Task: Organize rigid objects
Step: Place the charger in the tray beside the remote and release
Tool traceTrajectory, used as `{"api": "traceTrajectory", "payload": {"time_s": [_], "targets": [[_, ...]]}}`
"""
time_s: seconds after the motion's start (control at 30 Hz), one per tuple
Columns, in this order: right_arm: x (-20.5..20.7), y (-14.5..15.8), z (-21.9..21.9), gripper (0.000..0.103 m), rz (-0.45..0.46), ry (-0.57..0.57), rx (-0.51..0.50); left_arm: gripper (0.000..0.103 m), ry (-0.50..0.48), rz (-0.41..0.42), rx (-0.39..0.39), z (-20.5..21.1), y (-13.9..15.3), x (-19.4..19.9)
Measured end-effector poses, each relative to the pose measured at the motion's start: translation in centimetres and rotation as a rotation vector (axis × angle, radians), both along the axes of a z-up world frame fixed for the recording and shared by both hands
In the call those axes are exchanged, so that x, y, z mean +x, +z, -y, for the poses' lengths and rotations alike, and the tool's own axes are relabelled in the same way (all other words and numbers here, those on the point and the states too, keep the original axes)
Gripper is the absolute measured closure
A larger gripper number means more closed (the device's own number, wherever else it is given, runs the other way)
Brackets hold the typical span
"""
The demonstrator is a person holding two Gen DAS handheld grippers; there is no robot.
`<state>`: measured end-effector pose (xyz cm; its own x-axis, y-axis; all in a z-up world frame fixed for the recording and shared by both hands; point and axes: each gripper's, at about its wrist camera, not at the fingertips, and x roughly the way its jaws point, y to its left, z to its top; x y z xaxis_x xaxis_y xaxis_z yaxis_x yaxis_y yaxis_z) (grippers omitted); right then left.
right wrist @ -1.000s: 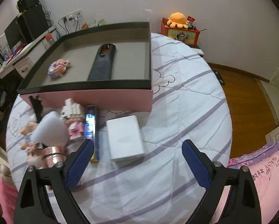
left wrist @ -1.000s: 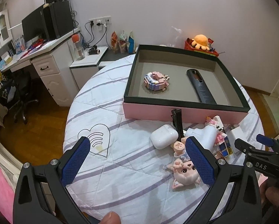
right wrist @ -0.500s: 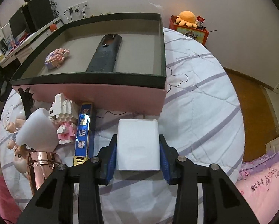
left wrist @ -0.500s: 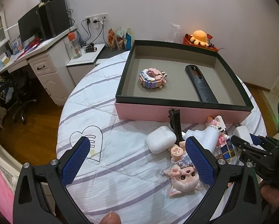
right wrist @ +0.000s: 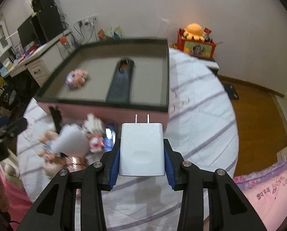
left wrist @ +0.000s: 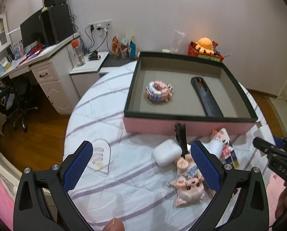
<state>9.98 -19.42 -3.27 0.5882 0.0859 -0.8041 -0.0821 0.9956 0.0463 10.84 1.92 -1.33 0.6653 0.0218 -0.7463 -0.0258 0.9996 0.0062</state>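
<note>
Right gripper point(right wrist: 141, 164): jaws clamped on white charger point(right wrist: 141, 150), lifted above striped surface point(right wrist: 201, 115), near pink box point(right wrist: 105, 113) right corner. Prongs visible in right wrist view only, pointing toward box; long axis along fingers. Left gripper point(left wrist: 143, 167): jaws wide apart, nothing between, above earbud case point(left wrist: 166, 152) and pig figurine point(left wrist: 189, 188).

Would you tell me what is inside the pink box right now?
Inside the pink box lie a pastel brick toy and a long black remote, apart. The near wall hides a strip of floor.
</note>
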Motion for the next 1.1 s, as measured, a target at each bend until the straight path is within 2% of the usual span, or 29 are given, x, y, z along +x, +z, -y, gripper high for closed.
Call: {"api": "traceTrajectory", "payload": {"time_s": [0.2,0.37,0.5,0.77,0.87,1.1], "targets": [[2.2,2.8,-0.9,0.062,0.066,0.028,-0.007,0.000,0.007,0.051,0.014,0.0,1.5,2.0],[5.4,3.2,-1.6,0.062,0.082,0.040,-0.004,0.000,0.012,0.084,0.020,0.2,2.3,4.6],[8.1,2.5,-1.7,0.062,0.064,0.035,0.006,0.000,0.010,0.089,0.023,0.7,2.0,6.8],[12.8,-1.4,-1.4,0.062,-0.025,0.019,0.030,0.000,-0.003,0.052,0.026,1.3,0.2,10.0],[13.7,-2.5,-1.5,0.062,-0.050,0.017,0.027,0.000,-0.008,0.045,0.026,1.4,0.0,10.4],[13.7,-2.6,-1.7,0.061,-0.030,0.006,-0.003,0.000,-0.009,0.048,0.022,1.3,0.0,10.3]]}}
